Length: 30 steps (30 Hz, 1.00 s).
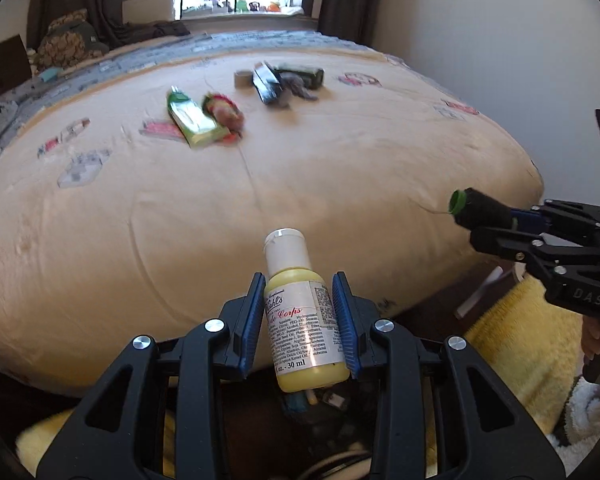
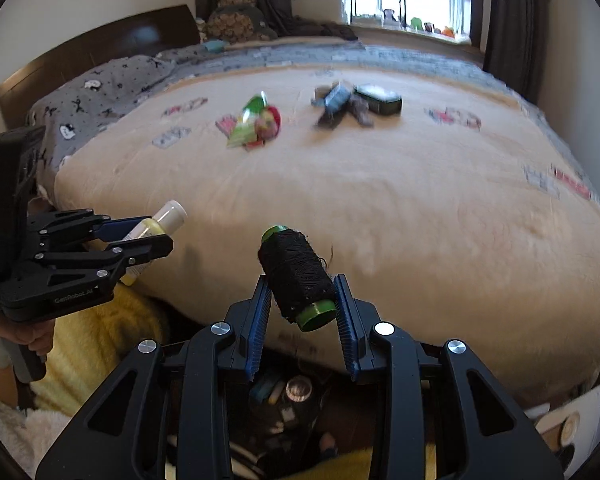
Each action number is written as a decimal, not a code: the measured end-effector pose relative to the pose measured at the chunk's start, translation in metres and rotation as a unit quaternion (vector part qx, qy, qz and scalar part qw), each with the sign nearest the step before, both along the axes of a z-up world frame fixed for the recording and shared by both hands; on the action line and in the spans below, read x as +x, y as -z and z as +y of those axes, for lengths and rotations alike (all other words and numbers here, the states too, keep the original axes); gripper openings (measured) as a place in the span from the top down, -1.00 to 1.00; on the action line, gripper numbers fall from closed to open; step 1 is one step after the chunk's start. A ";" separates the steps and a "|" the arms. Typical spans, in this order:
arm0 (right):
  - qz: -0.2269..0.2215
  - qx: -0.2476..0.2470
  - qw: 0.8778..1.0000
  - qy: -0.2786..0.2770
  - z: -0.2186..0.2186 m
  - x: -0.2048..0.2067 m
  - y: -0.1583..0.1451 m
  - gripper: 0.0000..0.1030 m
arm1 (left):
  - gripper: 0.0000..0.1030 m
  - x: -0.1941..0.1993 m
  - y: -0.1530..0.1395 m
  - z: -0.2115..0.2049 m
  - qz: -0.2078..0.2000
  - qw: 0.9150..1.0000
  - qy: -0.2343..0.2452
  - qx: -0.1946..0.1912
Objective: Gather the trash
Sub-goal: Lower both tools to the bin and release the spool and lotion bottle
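The left gripper (image 1: 300, 320) is clamping a small yellow bottle (image 1: 306, 320) across its labelled middle, white cap pointing away over the near edge of the bed (image 1: 340, 184). The bottle is looking light and rigid, but its glossy label is probably slippery, so squeezing the wide body rather than the cap or the narrow neck is the safer hold. The right gripper (image 2: 302, 312) is pinching a spool of black thread (image 2: 296, 276) across its wound middle; the thread is giving the pads a soft, grippy surface, while the bare green ends would likely slide. Both things are hanging above a dark bin (image 2: 296, 396) of odds and ends below the bed's edge. Farther across the blanket, a green wrapper (image 1: 194, 120) and a red wrapper (image 1: 224, 114) are lying together, thin and crinkly, best taken flat across an edge.
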State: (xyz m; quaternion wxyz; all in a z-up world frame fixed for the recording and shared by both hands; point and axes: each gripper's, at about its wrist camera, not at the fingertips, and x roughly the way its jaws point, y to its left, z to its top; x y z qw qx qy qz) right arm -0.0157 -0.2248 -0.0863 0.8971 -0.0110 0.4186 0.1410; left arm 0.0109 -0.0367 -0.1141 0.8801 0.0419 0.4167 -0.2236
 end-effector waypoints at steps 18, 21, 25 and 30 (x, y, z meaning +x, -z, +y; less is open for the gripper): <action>0.217 0.018 0.976 0.032 0.022 -0.010 0.148 0.36 | 0.44 -0.016 0.137 -0.031 0.191 0.980 0.047 0.031; 0.224 0.021 0.974 0.036 0.024 -0.007 0.153 0.33 | 0.44 -0.015 0.141 -0.030 0.194 0.979 0.046 0.032; 0.220 0.025 0.974 0.040 0.018 -0.005 0.151 0.18 | 0.43 -0.013 0.148 -0.030 0.202 0.978 0.037 0.037; 0.202 0.028 0.978 0.049 0.014 -0.003 0.143 -0.14 | -0.14 -0.011 0.143 -0.023 0.189 0.981 0.025 0.044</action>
